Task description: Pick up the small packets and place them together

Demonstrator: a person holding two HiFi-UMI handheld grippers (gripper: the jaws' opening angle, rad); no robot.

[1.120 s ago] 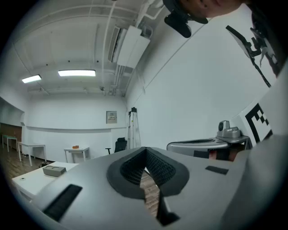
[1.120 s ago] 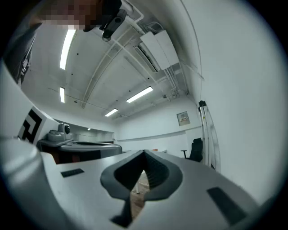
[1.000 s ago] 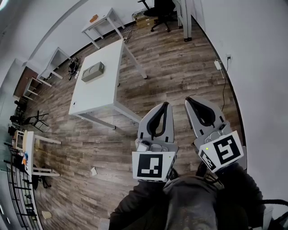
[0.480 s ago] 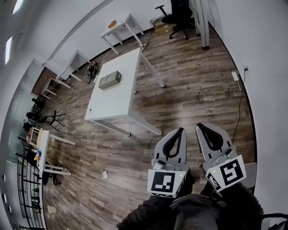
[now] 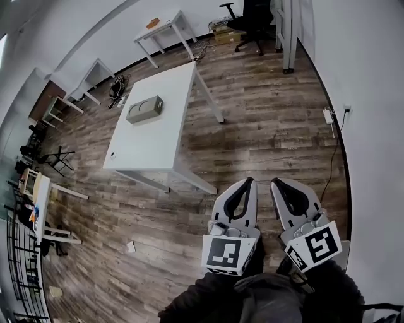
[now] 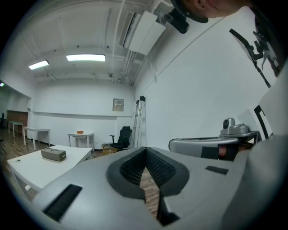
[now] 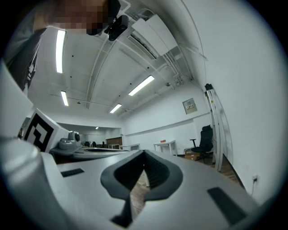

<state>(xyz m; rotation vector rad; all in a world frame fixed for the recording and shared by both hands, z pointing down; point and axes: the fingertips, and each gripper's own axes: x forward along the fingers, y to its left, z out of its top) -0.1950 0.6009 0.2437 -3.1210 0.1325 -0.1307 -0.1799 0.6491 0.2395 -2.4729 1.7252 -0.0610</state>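
Observation:
Both grippers are held side by side over the wooden floor, a good way short of the white table (image 5: 158, 135). My left gripper (image 5: 247, 180) is shut, its tips meeting with nothing between them, as the left gripper view (image 6: 145, 149) also shows. To its right, my right gripper (image 5: 275, 182) is shut and empty too, its jaws closed tip to tip in the right gripper view (image 7: 144, 154). A grey box (image 5: 144, 109) lies on the table, seen again at the left of the left gripper view (image 6: 53, 154). No small packets can be made out.
More small white tables (image 5: 165, 28) stand along the far wall, with a black office chair (image 5: 249, 17) at the back. A ladder (image 6: 139, 121) leans on the wall. A power strip and cable (image 5: 329, 117) lie by the right wall. A scrap of paper (image 5: 130, 246) lies on the floor.
The head view has swung, so the white table now lies further left and up in the picture. Both grippers sit lower in the picture than a second ago, still shut and side by side.

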